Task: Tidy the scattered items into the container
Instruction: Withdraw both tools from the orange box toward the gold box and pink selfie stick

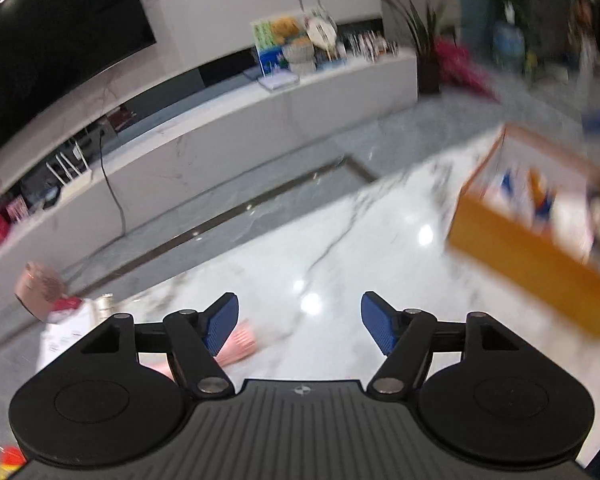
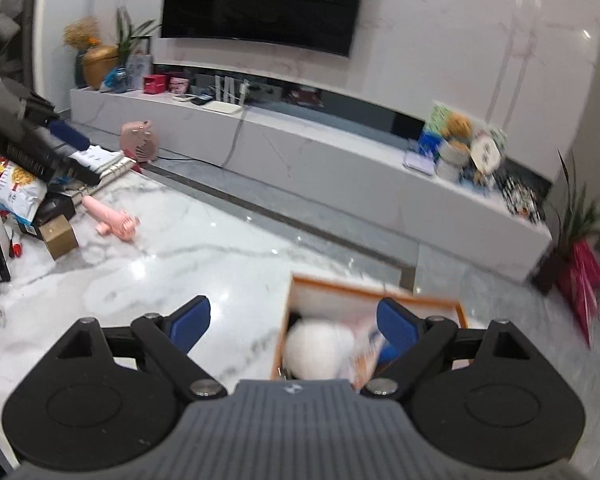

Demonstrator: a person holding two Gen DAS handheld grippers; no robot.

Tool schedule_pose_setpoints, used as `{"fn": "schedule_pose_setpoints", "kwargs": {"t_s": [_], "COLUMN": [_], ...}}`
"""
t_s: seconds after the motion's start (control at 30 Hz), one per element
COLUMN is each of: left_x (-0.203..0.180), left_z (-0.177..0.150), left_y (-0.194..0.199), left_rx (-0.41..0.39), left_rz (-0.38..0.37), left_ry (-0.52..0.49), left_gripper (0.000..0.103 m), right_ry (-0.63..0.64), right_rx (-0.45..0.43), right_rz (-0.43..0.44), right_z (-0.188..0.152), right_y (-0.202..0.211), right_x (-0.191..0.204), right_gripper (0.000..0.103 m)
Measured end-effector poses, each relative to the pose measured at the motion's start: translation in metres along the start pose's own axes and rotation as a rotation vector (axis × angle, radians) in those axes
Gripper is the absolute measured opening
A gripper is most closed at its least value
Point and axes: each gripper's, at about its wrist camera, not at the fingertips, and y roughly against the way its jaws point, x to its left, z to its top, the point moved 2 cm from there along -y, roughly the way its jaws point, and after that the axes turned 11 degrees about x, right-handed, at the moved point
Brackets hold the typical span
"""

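From the left wrist, the left gripper (image 1: 299,322) has its blue pads spread apart with nothing between them, only bare white marble tabletop (image 1: 300,248) beyond. The orange box (image 1: 540,248) sits ahead and to the right of the gripper, badly blurred; its long side runs away toward the right, and packets show inside, though I cannot tell which. Just behind the left finger lies a pink toy (image 1: 240,340), mostly hidden, so its direction is unclear here. Farther left are a pink fan (image 1: 38,288) and some papers (image 1: 66,332). Past the tabletop edge runs a grey floor strip, then a long white TV bench (image 1: 220,132) with a dark television (image 1: 52,40) on the wall above.

From the right wrist, the right gripper (image 2: 294,326) is likewise spread wide and holds nothing. The orange box (image 2: 380,284) lies directly ahead and slightly right, partly behind the right finger, open side up, with a white round thing (image 2: 320,348) inside, probably a ball or roll. The pink toy (image 2: 114,220) lies well off to the left front, its long axis slanting from far left toward near right. Beside it stand a small brown box (image 2: 60,236) and a snack bag (image 2: 18,192) among clutter. The left gripper (image 2: 66,136) hangs above that pile. The television (image 2: 260,0) and bench (image 2: 340,148) fill the background.
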Motion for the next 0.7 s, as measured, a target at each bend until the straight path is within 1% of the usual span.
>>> {"fn": "schedule_pose_setpoints", "kwargs": {"t_s": [0.1, 0.2, 0.27, 0.33, 0.43, 0.53, 0.6, 0.7], "left_x": [0.011, 0.023, 0.032, 0.041, 0.049, 0.057, 0.063, 0.073], "left_z": [-0.018, -0.033, -0.042, -0.052, -0.071, -0.083, -0.091, -0.099], "left_y": [-0.013, -0.023, -0.029, -0.035, -0.042, -0.055, -0.066, -0.08], "left_rx": [0.069, 0.113, 0.14, 0.149, 0.133, 0.152, 0.177, 0.205], "left_rz": [0.06, 0.063, 0.043, 0.007, -0.058, -0.074, -0.079, -0.087], "left_ry": [-0.122, -0.182, -0.205, -0.249, -0.405, -0.539, -0.589, -0.634], "left_gripper": [0.08, 0.08, 0.08, 0.08, 0.08, 0.08, 0.08, 0.08], "right_ry": [0.071, 0.122, 0.149, 0.184, 0.245, 0.308, 0.343, 0.381], "right_rx": [-0.014, -0.018, -0.017, -0.013, 0.0, 0.022, 0.044, 0.088], "right_rz": [0.006, 0.018, 0.032, 0.052, 0.082, 0.125, 0.16, 0.208], "right_z": [0.026, 0.049, 0.062, 0.073, 0.088, 0.101, 0.11, 0.125], "right_y": [-0.005, -0.014, -0.02, -0.027, -0.039, -0.054, -0.065, -0.084], "right_x": [0.015, 0.032, 0.043, 0.058, 0.081, 0.104, 0.118, 0.138], "right_gripper": [0.092, 0.092, 0.092, 0.092, 0.092, 0.092, 0.092, 0.092]}}
